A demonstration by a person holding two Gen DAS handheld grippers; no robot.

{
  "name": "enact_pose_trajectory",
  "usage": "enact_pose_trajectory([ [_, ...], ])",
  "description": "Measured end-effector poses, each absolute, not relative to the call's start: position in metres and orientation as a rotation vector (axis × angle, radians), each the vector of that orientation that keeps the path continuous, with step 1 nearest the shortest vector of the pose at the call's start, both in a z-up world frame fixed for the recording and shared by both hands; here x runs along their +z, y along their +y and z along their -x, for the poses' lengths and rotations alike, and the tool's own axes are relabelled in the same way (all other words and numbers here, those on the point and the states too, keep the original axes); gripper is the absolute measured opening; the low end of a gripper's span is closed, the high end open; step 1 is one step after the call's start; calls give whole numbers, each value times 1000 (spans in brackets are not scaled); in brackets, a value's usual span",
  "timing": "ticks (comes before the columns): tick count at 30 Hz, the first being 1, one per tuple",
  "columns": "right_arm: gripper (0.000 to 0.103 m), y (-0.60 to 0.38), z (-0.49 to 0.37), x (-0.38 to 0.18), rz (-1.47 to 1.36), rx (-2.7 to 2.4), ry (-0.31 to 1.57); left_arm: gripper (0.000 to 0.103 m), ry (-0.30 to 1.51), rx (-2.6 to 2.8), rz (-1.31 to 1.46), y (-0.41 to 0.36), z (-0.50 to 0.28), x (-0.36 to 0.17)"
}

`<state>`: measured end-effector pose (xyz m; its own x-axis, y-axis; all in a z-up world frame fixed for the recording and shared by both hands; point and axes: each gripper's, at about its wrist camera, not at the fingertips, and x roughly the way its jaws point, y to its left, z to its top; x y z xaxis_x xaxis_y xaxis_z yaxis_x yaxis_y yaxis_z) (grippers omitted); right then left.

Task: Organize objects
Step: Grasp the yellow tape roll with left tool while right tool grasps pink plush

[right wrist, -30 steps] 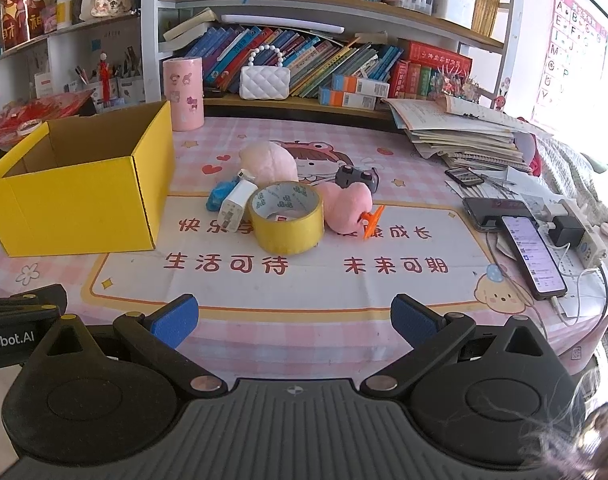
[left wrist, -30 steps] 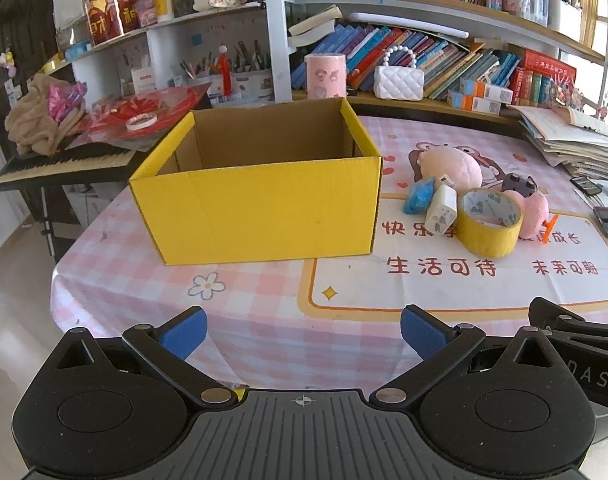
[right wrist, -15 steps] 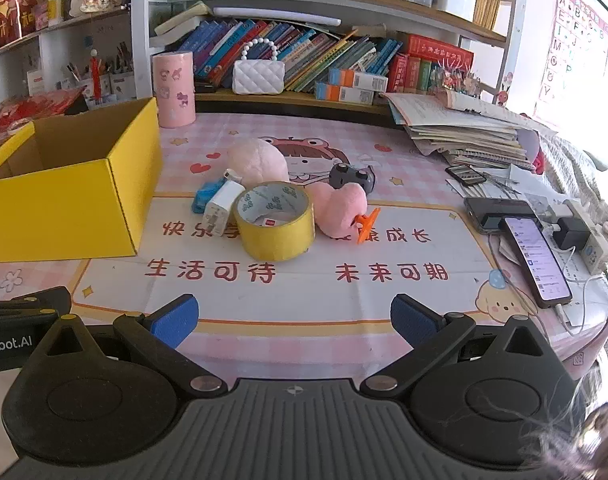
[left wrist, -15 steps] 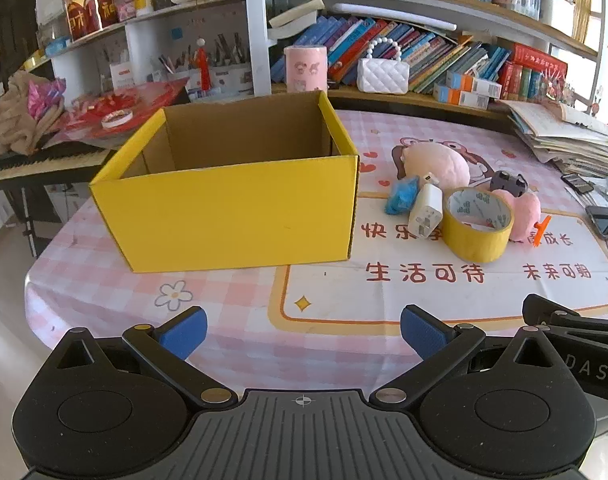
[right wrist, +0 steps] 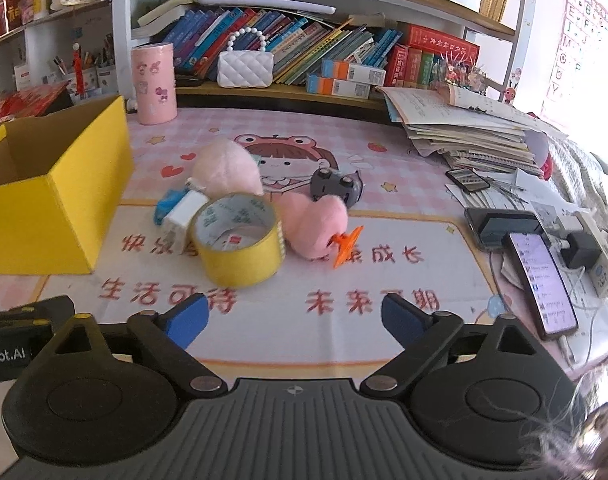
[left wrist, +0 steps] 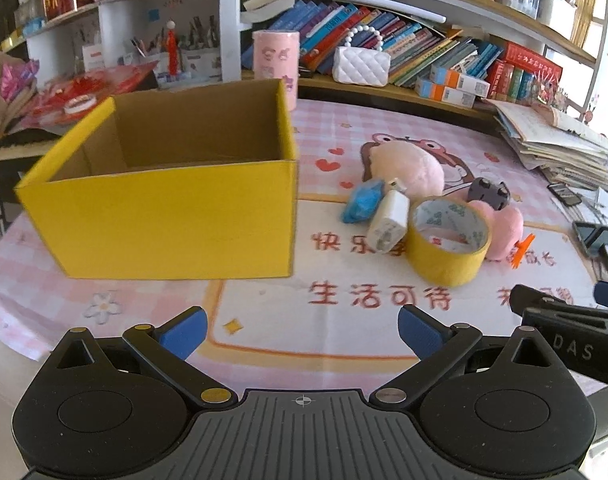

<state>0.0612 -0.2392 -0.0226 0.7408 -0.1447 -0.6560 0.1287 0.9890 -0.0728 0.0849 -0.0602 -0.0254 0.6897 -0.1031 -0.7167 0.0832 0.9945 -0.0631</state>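
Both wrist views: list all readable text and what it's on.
"快乐" "成长", "生活可待", "未来可期": tablecloth.
"DAS": right gripper's body, seen in the left wrist view.
"obot.AI": left gripper's body, seen in the right wrist view.
Alphabet letters "A" to "P": wall poster.
Book spines, phone screen, box labels: too small to read.

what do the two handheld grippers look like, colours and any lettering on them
Both the left gripper and the right gripper are matte black, with a ribbed centre plate, two round discs, angled linkage arms with metal pivot pins, and blue pads on the fingers. White lettering shows on each gripper's side, only partly readable.
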Motion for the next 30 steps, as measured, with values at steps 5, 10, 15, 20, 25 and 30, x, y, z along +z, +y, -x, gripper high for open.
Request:
enact_pose_trajectory([
  [5, 73, -268, -86, -24, 6, -136, 726, 97, 810, -132, 57, -83, -101, -30],
  [10, 57, -295, -117, -23, -12, -97, 715, 97, 802, -168, 72, -111, -115, -33],
  [15, 54, -312, -160, -32, 23, 53, 784, 97, 818, -215, 70, -135, -127, -38],
  [20, 53, -318, -194, -47, 64, 154, 845, 96, 851, -228, 66, -151, -140, -44],
  [25, 46, -324, -215, -58, 28, 228, 882, 97, 865, -218, 74, -163, -151, -51],
  [30, 43, -344, -219, -50, -96, 254, 871, 96, 874, -202, 90, -175, -169, -58],
])
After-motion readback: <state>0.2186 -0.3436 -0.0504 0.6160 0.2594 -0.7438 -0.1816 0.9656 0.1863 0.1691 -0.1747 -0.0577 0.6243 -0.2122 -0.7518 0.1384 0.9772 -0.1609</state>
